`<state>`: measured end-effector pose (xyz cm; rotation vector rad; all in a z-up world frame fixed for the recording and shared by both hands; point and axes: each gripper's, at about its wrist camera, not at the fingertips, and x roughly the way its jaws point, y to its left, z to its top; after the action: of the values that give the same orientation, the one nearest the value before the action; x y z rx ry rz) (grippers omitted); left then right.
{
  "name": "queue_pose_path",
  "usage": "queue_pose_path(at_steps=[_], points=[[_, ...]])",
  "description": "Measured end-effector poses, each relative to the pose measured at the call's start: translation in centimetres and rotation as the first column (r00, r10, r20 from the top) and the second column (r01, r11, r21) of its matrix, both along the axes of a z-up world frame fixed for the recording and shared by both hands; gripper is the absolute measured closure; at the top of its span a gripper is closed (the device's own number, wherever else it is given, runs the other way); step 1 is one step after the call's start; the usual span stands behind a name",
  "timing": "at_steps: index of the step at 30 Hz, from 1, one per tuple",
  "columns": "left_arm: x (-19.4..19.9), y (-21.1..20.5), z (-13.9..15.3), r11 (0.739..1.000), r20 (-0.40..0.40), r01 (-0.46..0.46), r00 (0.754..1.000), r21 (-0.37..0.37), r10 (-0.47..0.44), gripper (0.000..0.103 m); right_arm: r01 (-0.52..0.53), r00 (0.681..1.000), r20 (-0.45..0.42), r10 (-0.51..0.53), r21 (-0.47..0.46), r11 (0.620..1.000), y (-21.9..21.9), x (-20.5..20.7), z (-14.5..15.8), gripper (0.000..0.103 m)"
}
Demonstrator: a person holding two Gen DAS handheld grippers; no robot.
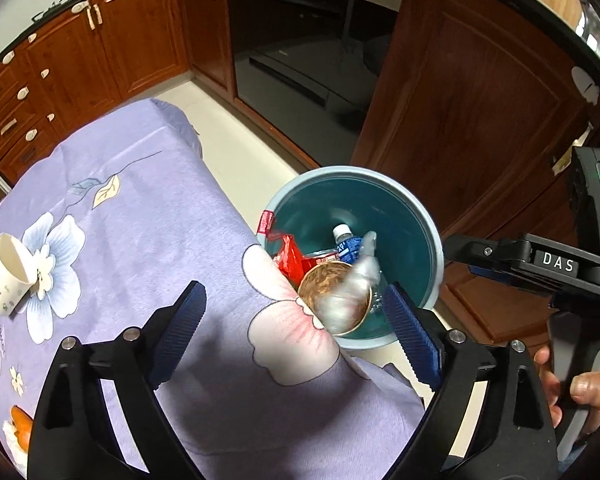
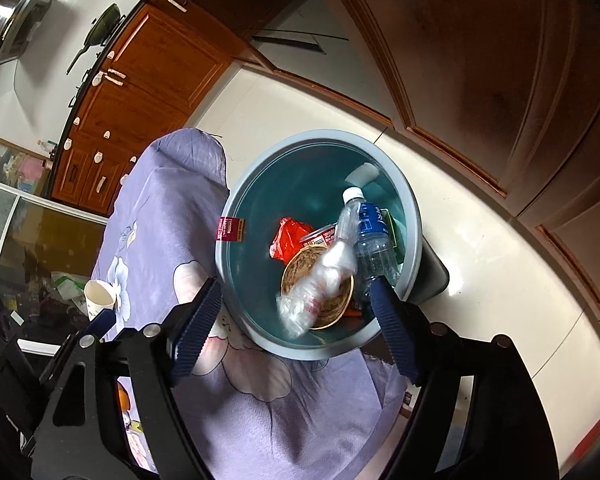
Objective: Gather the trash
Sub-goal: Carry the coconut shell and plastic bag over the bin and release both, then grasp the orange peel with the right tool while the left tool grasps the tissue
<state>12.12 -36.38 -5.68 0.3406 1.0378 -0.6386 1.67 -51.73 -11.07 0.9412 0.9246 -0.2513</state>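
Both the left gripper (image 1: 296, 336) and the right gripper (image 2: 296, 320) were seen wide and empty above the bin (image 2: 260, 160), which stood on the floor against the tabletop's edge. A crumpled clear bottle (image 2: 320, 284), blurred, was caught over a bowl (image 2: 300, 264), a labelled bottle (image 2: 374, 236) and a red wrapper (image 2: 290, 236) already inside. A paper cup (image 1: 10, 276) and orange scraps (image 1: 20, 420) were noted still on the tabletop (image 1: 140, 200), so the task was judged partly done.
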Motion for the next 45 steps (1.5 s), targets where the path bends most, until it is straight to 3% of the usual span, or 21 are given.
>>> queue_pose_path(at_steps=[12,27,39,45], points=[[-1.1,4.3,1.7,0.998,0.02,-0.042,0.999,-0.038,0.043,0.01,-0.009,1.0,0.01,0.009,-0.032,0.999,2.5,-0.2,2.2,0.025],[-2.6,16.9,4.2,0.975,0.057,-0.197,0.978,-0.099,0.203,0.01,-0.169,0.984,0.038,0.173,-0.098,0.981,12.5,2.3,5.6,0.025],[-3.2,31.2,4.1,0.906,0.047,-0.4,0.911,-0.139,0.409,0.009,-0.333,0.941,0.014,0.339,-0.148,0.931,22.3,5.2,7.1,0.025],[-3.6,38.4,2.9,0.861,0.015,-0.486,0.87,-0.149,0.493,0.009,-0.449,0.892,-0.029,0.451,-0.173,0.877,28.5,7.8,7.5,0.025]])
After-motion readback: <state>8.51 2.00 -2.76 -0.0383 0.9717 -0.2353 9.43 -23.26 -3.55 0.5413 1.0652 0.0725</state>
